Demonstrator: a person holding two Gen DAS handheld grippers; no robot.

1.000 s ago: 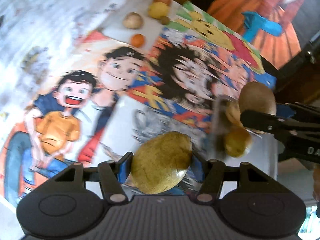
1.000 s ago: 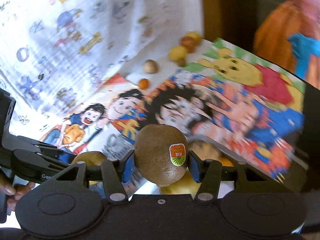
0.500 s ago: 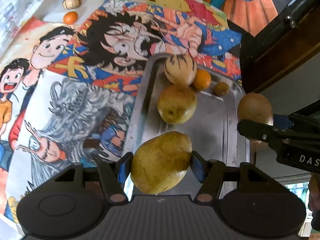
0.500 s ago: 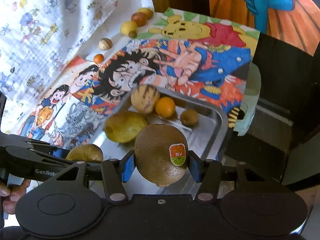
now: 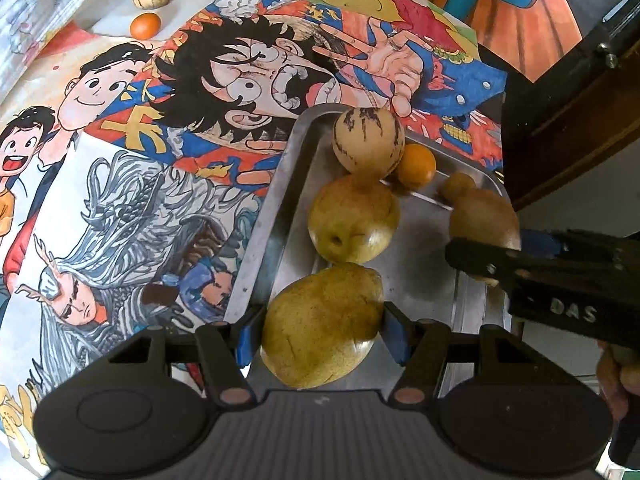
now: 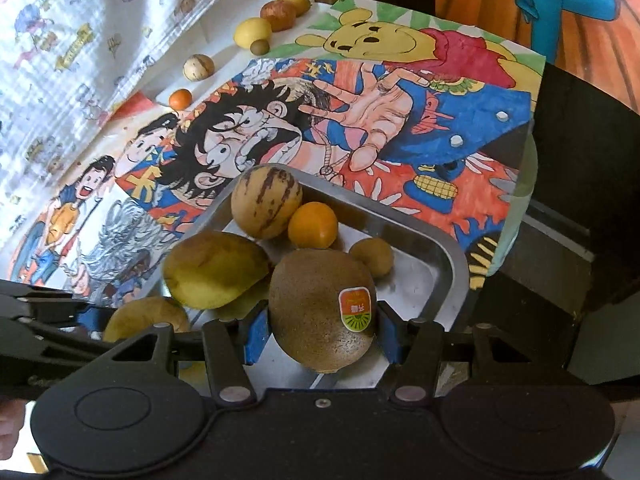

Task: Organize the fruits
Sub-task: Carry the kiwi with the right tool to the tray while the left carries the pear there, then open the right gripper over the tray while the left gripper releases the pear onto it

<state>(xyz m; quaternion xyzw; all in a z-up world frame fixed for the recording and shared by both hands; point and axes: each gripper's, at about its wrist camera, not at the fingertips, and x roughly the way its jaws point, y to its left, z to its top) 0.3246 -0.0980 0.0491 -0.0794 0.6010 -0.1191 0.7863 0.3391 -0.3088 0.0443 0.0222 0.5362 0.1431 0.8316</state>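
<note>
My left gripper (image 5: 320, 330) is shut on a yellow-green pear (image 5: 320, 324) and holds it over the near end of a steel tray (image 5: 280, 200). My right gripper (image 6: 320, 332) is shut on a brown kiwi (image 6: 320, 312) with a sticker, over the tray's (image 6: 448, 256) near right part. It shows in the left wrist view (image 5: 484, 224) too. In the tray lie a second pear (image 5: 354, 220), a striped pepino melon (image 5: 368, 140), an orange (image 5: 416, 166) and a small brown fruit (image 5: 456, 186).
Several loose fruits lie at the far edge of the cartoon-printed tablecloth: a small orange (image 6: 180, 99), a striped round fruit (image 6: 198, 67), a lemon (image 6: 253, 31), a small brown fruit (image 6: 259, 46) and a reddish one (image 6: 278, 14). The table edge drops off right of the tray.
Both grippers have moved forward and down toward the tray with their fruit. The tray and its fruits now look larger and closer; the kiwi sits lower over the tray.
</note>
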